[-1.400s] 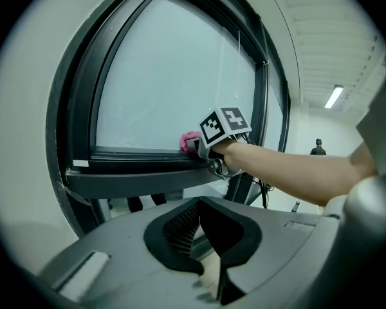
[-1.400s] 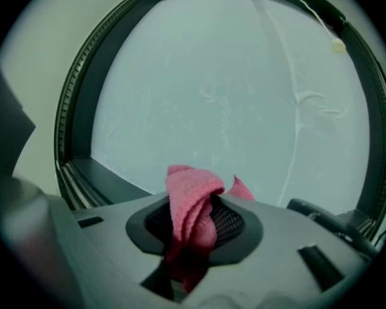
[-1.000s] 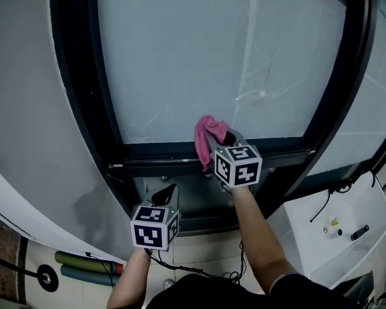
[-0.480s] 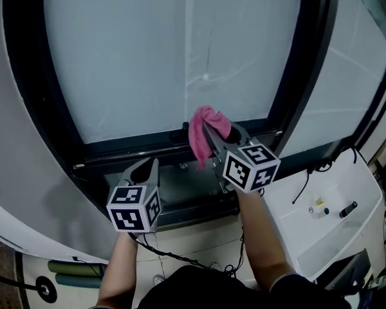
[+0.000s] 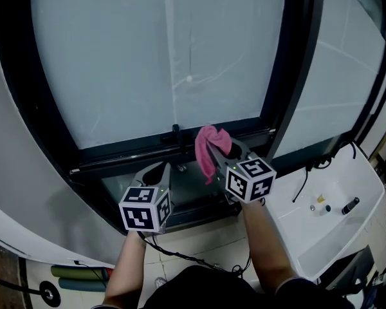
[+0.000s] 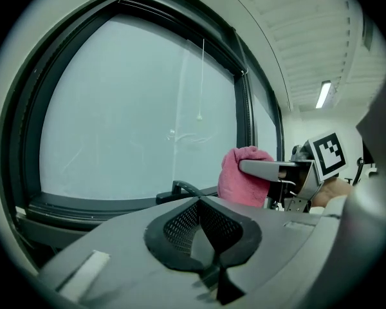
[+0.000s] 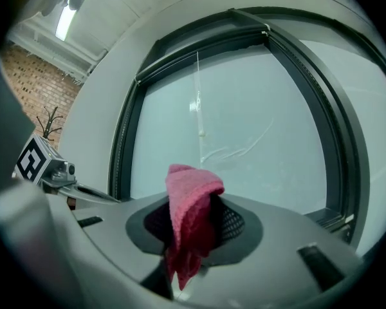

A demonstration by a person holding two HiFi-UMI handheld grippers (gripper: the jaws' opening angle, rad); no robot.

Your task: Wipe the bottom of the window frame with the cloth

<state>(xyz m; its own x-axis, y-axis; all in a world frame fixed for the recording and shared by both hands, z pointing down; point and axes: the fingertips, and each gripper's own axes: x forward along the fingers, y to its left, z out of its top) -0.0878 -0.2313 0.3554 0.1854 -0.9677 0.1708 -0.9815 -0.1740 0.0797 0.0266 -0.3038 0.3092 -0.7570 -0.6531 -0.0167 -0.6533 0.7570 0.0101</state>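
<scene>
The right claw point(image 5: 220, 148) is pinching a crumpled pink cloth point(image 5: 207, 145), which sticks up past its tips. The cloth is held close over the dark bottom rail of the window frame point(image 5: 128, 150), just right of a small black window handle point(image 5: 176, 132); whether it touches the rail cannot be told. The left claw point(image 5: 158, 171) is pressed together with nothing in it, nearer and to the left, below the rail.

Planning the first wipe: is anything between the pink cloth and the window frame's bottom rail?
Nothing visible right ahead of the cloth. A black handle stands on the bottom rail just left of it, in a leftward wipe's way.
</scene>
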